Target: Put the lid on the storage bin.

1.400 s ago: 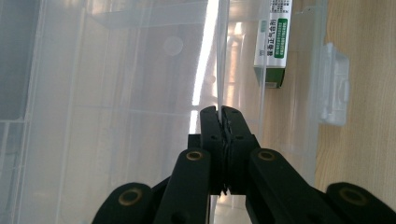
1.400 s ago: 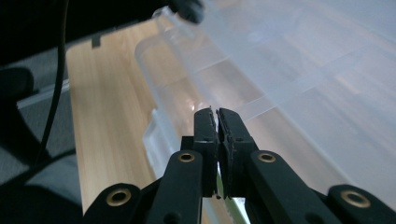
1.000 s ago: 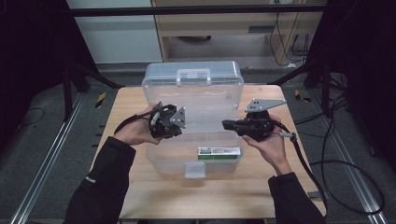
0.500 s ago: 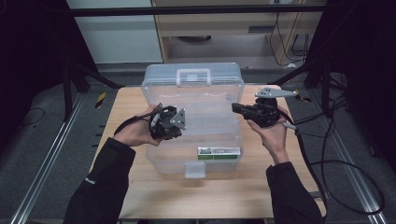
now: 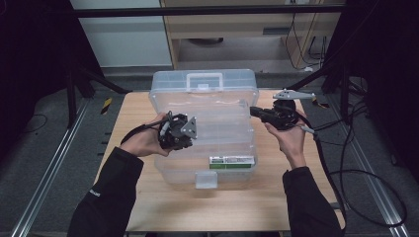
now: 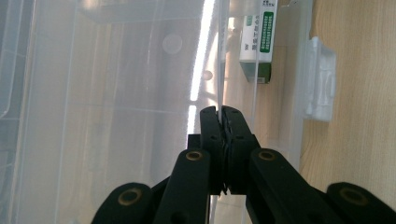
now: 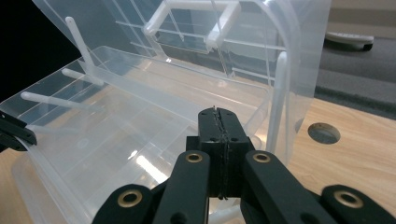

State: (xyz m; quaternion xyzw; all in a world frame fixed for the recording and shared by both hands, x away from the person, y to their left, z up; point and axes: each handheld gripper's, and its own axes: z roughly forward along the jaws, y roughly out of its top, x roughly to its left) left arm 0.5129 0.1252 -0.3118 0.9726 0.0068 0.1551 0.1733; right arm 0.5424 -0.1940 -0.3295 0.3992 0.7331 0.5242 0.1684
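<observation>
A clear plastic storage box [image 5: 163,94] stands on the wooden table [image 5: 133,113] with its lid [image 7: 303,51] raised at the back and a clear tray [image 7: 116,135] lifted over its base. My left gripper [image 5: 191,138] [image 6: 220,112] is over the box's left half, shut on a thin clear wall of the tray [image 6: 219,60]. At the box's right edge my right gripper [image 5: 253,110] [image 7: 219,113] points left over the tray, jaws shut with nothing between them. A small green and white carton [image 5: 231,162] [image 6: 259,42] lies in the base near the front.
The box's white front latch [image 5: 206,180] [image 6: 320,79] hangs open towards me. A round hole [image 7: 323,133] is in the tabletop right of the box. Cables [image 5: 346,148] trail off the table's right side, and a wooden cabinet [image 5: 237,29] stands behind.
My right gripper has moved from above the box's right half out to its right edge and farther back. The left gripper has kept its place.
</observation>
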